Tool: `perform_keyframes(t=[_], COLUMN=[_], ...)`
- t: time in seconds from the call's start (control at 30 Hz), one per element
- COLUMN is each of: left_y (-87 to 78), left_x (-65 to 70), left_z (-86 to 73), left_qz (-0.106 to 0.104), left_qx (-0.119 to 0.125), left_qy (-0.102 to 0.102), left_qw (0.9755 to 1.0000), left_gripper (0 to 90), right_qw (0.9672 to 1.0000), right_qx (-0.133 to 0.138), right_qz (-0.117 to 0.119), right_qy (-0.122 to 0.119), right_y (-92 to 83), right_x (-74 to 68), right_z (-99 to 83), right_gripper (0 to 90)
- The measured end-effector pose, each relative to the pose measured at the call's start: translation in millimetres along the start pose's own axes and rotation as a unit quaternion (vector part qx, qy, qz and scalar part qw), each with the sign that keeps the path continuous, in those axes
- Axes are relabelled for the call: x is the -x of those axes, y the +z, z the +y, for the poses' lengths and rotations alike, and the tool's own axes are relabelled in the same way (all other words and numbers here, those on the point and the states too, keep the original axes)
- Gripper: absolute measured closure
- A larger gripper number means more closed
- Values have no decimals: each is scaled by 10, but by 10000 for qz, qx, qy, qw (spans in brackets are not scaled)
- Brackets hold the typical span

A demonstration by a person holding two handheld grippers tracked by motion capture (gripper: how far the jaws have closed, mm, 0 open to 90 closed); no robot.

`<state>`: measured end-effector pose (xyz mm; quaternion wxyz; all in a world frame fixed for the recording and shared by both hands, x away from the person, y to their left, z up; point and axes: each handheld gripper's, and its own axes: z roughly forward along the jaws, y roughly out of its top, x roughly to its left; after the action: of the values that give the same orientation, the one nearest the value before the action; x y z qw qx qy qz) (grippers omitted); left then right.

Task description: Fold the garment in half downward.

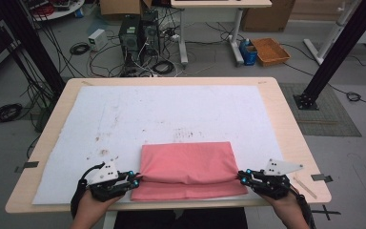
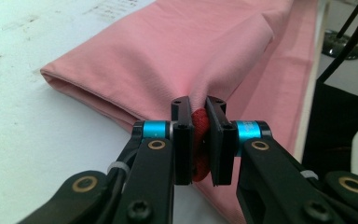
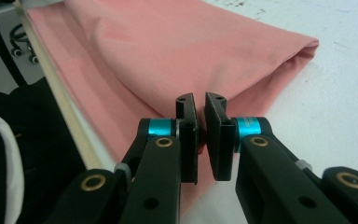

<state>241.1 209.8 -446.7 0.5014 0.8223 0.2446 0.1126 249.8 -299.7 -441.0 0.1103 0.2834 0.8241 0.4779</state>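
Observation:
A folded pink cloth (image 1: 187, 167) lies on the white mat near the table's front edge. At its left end my left gripper (image 1: 136, 179) is shut on a bunched fold; in the left gripper view the pink cloth (image 2: 168, 51) is pinched red between the pads of the left gripper (image 2: 199, 140). My right gripper (image 1: 241, 177) is shut on the right end's upper layer. The right gripper view has the pink cloth (image 3: 168, 51) running into the narrow slit of the right gripper (image 3: 201, 135). Both ends are drawn up slightly, puckering the top layer.
The white mat (image 1: 138, 119) covers most of the wooden table (image 1: 286, 124), stained in places. A wooden stick (image 1: 305, 186) lies by the right hand. Beyond the table stand computer towers (image 1: 138, 33), cables, an orange basket (image 1: 269, 51) and black frame posts.

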Motion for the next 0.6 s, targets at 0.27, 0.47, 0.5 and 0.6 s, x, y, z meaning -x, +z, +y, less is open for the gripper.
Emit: perform_keyframes(t=[0.27,0.47,0.5,0.6], left_y=[-76,-89,-91,-97], left_x=[132,187,192,209], left_z=[-77,-108,-114,-127], left_qz=[-183,-263,-272,-271], left_qx=[32,8,-7,-27], left_qy=[53,49,51,27], left_qw=[9998,9996,9996,9996], left_gripper=[816,816,816,816], right_qw=[10000,10000,10000,10000], right_qx=[40,33,21,-23], right_qz=[30,-9,1,-5], right_qy=[-35,10,7,-11], right_y=[-136,-201,-197,-185], right_x=[-140,-172,-174,-183], right_z=[-93,-158,-166,-182], right_gripper=[846,846,846,846])
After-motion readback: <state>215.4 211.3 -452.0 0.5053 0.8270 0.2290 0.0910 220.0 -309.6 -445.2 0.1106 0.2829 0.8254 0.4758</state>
